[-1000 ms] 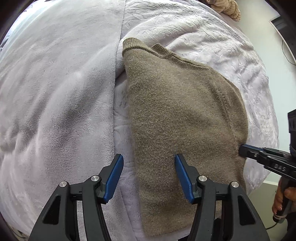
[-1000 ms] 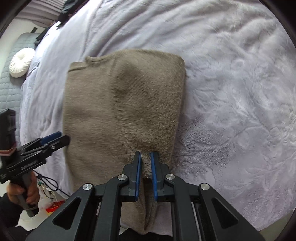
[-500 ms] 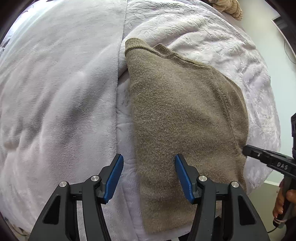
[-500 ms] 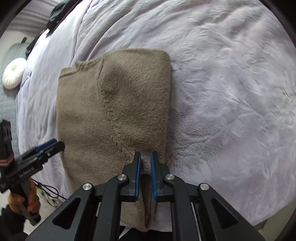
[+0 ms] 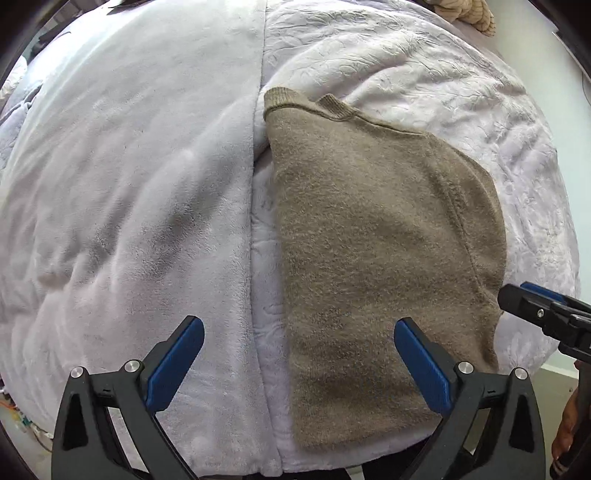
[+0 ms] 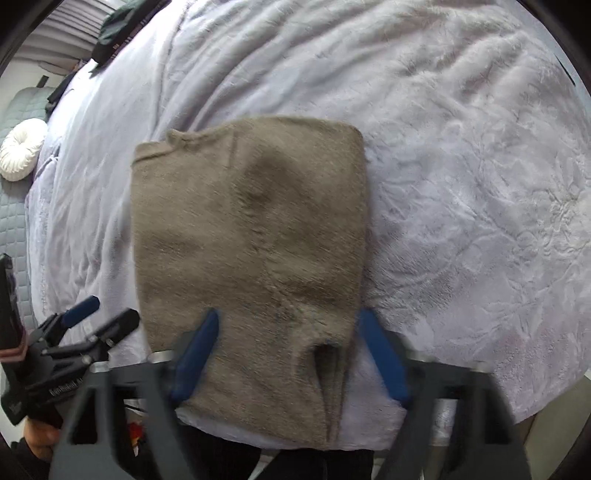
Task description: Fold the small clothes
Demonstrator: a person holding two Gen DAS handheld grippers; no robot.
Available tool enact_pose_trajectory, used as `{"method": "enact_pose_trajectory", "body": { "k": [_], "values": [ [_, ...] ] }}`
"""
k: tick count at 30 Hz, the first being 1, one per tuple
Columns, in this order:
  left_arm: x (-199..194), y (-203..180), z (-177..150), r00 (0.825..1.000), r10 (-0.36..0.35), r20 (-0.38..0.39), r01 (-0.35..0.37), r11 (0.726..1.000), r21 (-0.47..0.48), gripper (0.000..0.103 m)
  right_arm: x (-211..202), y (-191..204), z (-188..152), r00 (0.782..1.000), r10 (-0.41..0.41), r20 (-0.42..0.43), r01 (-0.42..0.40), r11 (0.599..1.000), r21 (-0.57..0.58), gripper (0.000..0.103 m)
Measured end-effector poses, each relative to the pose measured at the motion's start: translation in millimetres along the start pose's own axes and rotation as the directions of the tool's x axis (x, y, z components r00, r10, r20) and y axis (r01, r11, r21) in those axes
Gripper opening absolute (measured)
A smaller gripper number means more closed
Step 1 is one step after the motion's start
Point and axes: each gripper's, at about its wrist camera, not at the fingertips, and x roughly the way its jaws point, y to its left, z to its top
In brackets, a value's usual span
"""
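Observation:
A taupe knit sweater [image 5: 376, 258] lies folded lengthwise on a pale lilac blanket [image 5: 129, 184], collar at the far end. My left gripper [image 5: 299, 339] is open and empty, above the sweater's near left edge. My right gripper [image 6: 288, 332] is open, blurred with motion, its fingers straddling the near hem of the sweater [image 6: 251, 258], where a small pucker stands up. It shows in the left wrist view [image 5: 524, 299] by the sweater's right edge. The left gripper shows in the right wrist view [image 6: 107, 317], open.
The blanket [image 6: 461, 184] covers the whole bed, with a seam [image 5: 255, 166] just left of the sweater. A round white cushion [image 6: 20, 149] and dark clothes [image 6: 114, 29] lie far left. A tan knit item [image 5: 469, 13] lies at the far edge. The bed edge is near me.
My right gripper has opened and let go of the sweater's near hem, which now lies on the bed. The left gripper stayed open and shifted slightly left.

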Motion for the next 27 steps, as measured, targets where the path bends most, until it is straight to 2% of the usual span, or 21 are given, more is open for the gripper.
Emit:
{"method": "enact_pose_trajectory", "body": {
  "k": [4, 6, 7, 8, 12, 27],
  "values": [
    [0.2, 0.3, -0.5, 1.000, 0.004, -0.008, -0.004, 1.000, -0.010, 0.103, 1.8, 12.3, 3.3, 0.999, -0.032, 0.007, 0.032, 0.999, -0.023, 0.085],
    [-0.3, 0.8, -0.3, 1.000, 0.019, -0.005, -0.019, 1.000, -0.011, 0.103, 1.4, 16.5, 3.6, 0.998, -0.058, 0.016, 0.058, 0.998, -0.037, 0.090],
    [-0.6, 0.5, -0.3, 1.000, 0.027, -0.003, -0.027, 1.000, -0.012, 0.103, 0.8, 19.2, 3.7, 0.996, -0.081, 0.023, 0.082, 0.995, -0.048, 0.100],
    [-1.1, 0.6, -0.2, 0.999, 0.036, -0.001, -0.036, 0.999, -0.010, 0.103, 0.6, 20.6, 3.6, 0.995, -0.098, 0.026, 0.099, 0.994, -0.055, 0.103],
    [-1.7, 1.9, 0.5, 0.997, 0.071, 0.004, -0.071, 0.997, -0.007, 0.103, 0.1, 24.6, 3.3, 0.989, -0.147, 0.035, 0.149, 0.987, -0.067, 0.103],
    [-5.4, 3.3, 0.7, 0.994, 0.106, 0.006, -0.106, 0.994, -0.016, 0.103, -0.4, 27.1, 4.0, 0.985, -0.172, 0.031, 0.173, 0.983, -0.054, 0.103]
  ]
}}
